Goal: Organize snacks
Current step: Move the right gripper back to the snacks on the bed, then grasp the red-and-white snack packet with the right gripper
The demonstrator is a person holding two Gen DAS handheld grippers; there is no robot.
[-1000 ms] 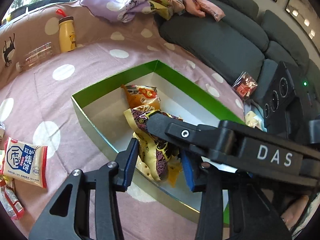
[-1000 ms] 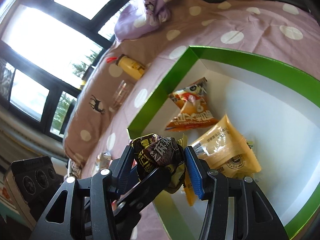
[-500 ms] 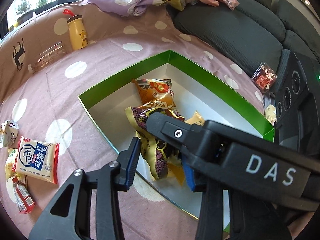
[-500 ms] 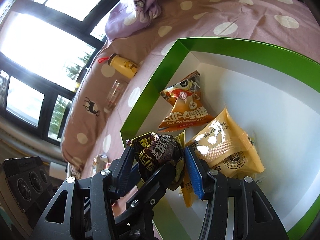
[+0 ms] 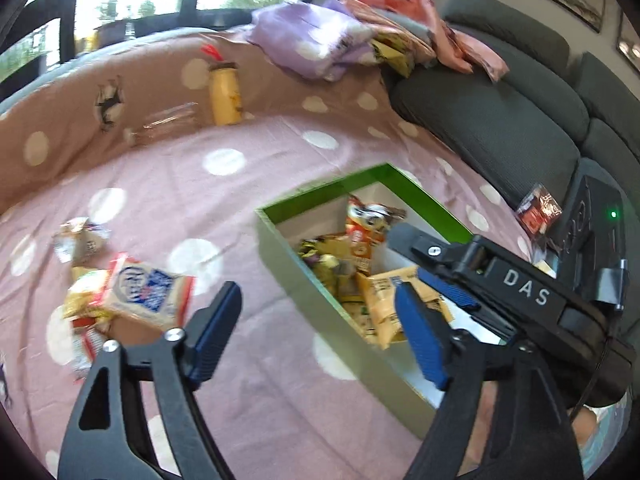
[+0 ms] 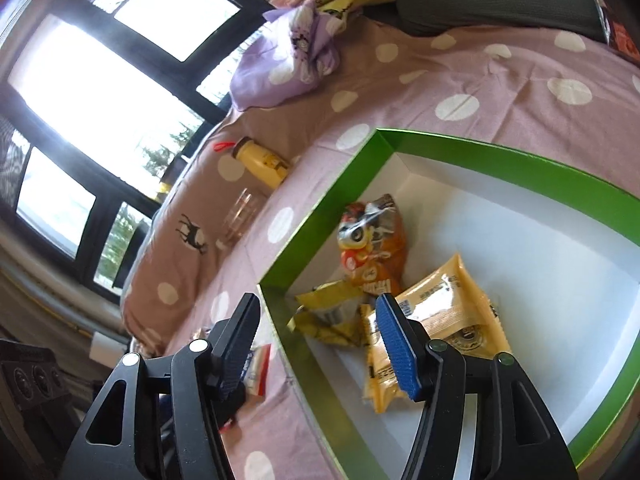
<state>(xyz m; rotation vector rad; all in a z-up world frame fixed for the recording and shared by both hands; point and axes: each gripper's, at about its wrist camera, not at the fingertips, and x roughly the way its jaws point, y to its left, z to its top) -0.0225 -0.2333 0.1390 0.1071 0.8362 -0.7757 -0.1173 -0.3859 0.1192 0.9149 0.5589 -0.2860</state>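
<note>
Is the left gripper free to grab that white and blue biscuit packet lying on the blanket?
Probably yes: the left gripper has just opened its jaws and holds nothing, and the biscuit packet lies uncovered outside the green box.

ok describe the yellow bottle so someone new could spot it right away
Start at the pink polka-dot sheet and look past the green box toward the window. The yellow bottle stands by a clear glass; only it has a brown cap and red strap.

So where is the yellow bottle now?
In the left wrist view the yellow bottle lies far from the green box, on the dotted cover below the window, beside a clear glass.
</note>
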